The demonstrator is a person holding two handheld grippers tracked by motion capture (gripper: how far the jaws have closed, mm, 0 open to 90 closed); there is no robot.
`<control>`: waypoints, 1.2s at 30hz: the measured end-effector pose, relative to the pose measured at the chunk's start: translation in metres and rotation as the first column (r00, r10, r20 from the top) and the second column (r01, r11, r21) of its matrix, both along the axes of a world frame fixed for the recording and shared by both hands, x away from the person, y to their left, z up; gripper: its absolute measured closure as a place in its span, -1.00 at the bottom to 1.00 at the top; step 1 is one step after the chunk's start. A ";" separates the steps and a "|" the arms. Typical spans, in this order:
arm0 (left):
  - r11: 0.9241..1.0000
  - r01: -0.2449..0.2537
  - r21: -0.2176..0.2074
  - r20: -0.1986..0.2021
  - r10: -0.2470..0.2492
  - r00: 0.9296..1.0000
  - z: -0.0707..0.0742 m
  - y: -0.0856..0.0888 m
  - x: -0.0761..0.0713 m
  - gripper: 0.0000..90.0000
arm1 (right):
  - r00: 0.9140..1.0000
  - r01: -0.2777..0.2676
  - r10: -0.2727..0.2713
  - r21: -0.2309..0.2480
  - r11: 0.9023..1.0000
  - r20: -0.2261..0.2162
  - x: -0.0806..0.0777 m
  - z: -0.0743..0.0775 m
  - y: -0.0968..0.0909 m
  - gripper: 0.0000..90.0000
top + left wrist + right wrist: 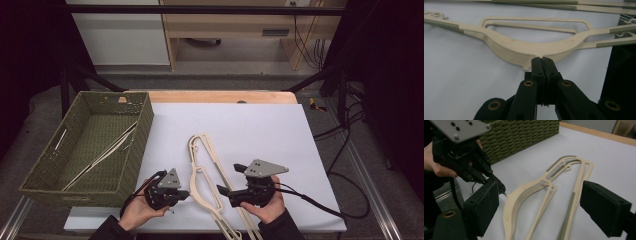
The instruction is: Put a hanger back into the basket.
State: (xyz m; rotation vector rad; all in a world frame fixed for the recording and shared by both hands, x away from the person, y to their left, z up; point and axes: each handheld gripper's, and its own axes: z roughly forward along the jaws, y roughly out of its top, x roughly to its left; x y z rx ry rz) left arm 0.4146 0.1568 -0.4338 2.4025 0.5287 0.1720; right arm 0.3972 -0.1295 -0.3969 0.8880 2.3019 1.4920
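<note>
1. Two jobs on one white surface (260,125): cream hangers lie loose on it and look bound for the basket, which already holds some hangers (105,152).
2. Green woven basket (50,165) sits at the left edge of the surface, just beside the left hand. It is long and narrow, so the hanger should go in lengthwise, along the ones inside.
3. Near hanger (196,180) lies between the two hands with its curved back toward the left claw. The left gripper view shows its thick edge (529,50) tipped up off the surface.
4. Second hanger (215,157) lies touching and partly crossing the near one on the right-hand side, below the right claw.
5. Left claw (182,194): jaws fully together, tips right at the middle of the near hanger's back. It seems to pinch the thin wire stub there, though the contact is tiny and hard to confirm.
6. Right claw (229,178): jaws wide apart, nothing held, poised above both hangers with pads clear of them.
7. Step in hand, as I judge it: lift the near hanger by its neck.
   - Keep the pinch firm, since the stub is thin.
   - Raise it slowly so the arms don't drag the second hanger.
   - Steady one arm with the right claw before swinging left.
</note>
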 end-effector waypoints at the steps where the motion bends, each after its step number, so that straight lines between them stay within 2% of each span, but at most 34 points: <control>1: 1.000 0.000 0.000 0.000 0.000 1.000 0.000 0.000 0.000 0.97 | 1.000 -0.005 0.005 -0.004 1.000 -0.002 -0.001 -0.001 0.004 -0.64; 3: 1.000 -0.001 0.002 0.001 0.001 1.000 0.002 -0.001 0.000 0.97 | 0.999 -0.017 0.017 -0.008 1.000 -0.028 -0.001 -0.004 0.009 -0.59; 5: 1.000 -0.004 0.001 0.000 0.004 1.000 0.004 -0.001 -0.001 0.97 | 0.999 -0.023 0.023 -0.012 1.000 -0.035 -0.001 -0.005 0.012 -0.57; 6: 1.000 -0.008 0.001 0.000 0.008 1.000 0.006 -0.003 -0.002 0.97 | 0.998 -0.034 0.033 -0.038 0.999 -0.046 -0.002 -0.010 0.018 -0.57; 7: 1.000 -0.008 0.001 0.000 0.008 1.000 0.006 -0.003 -0.002 0.97 | 0.998 -0.034 0.033 -0.038 0.999 -0.046 -0.002 -0.010 0.018 -0.57; 8: 1.000 -0.008 0.013 0.003 0.007 1.000 0.009 -0.005 -0.004 0.97 | 0.998 -0.045 0.042 -0.057 0.997 -0.050 -0.002 -0.013 0.023 -0.56; 11: 1.000 -0.008 0.020 0.006 0.008 1.000 0.012 -0.007 -0.004 0.97 | 0.997 -0.059 0.055 -0.069 0.996 -0.060 -0.003 -0.017 0.030 -0.55; 14: 1.000 -0.010 0.024 0.016 0.010 1.000 0.026 -0.012 -0.004 0.97 | 0.996 -0.068 0.063 -0.085 0.994 -0.061 -0.003 -0.020 0.033 -0.50; 17: 0.999 -0.014 0.034 0.025 0.013 1.000 0.034 -0.017 -0.006 0.97 | 0.995 -0.079 0.073 -0.096 0.992 -0.064 -0.005 -0.022 0.037 -0.46; 18: 1.000 -0.016 0.026 0.026 0.016 1.000 0.036 -0.017 -0.007 0.97 | 0.995 -0.083 0.076 -0.101 0.991 -0.069 -0.005 -0.023 0.039 -0.44; 25: 1.000 -0.031 -0.005 0.031 0.031 0.999 0.038 -0.017 -0.008 0.97 | 0.993 -0.096 0.085 -0.129 0.987 -0.087 -0.006 -0.033 0.048 -0.31; 29: 0.999 -0.033 -0.008 0.027 0.033 0.999 0.037 -0.017 -0.007 0.97 | 0.991 -0.103 0.089 -0.143 0.984 -0.096 -0.007 -0.037 0.052 -0.24; 32: 0.999 -0.039 -0.013 0.025 0.040 0.999 0.037 -0.017 -0.007 0.97 | 0.990 -0.106 0.089 -0.170 0.980 -0.106 -0.006 -0.042 0.054 -0.07; 36: 0.999 -0.042 -0.020 0.027 0.043 0.999 0.037 -0.017 -0.008 0.97 | 0.990 -0.106 0.088 -0.180 0.978 -0.107 -0.006 -0.046 0.056 0.10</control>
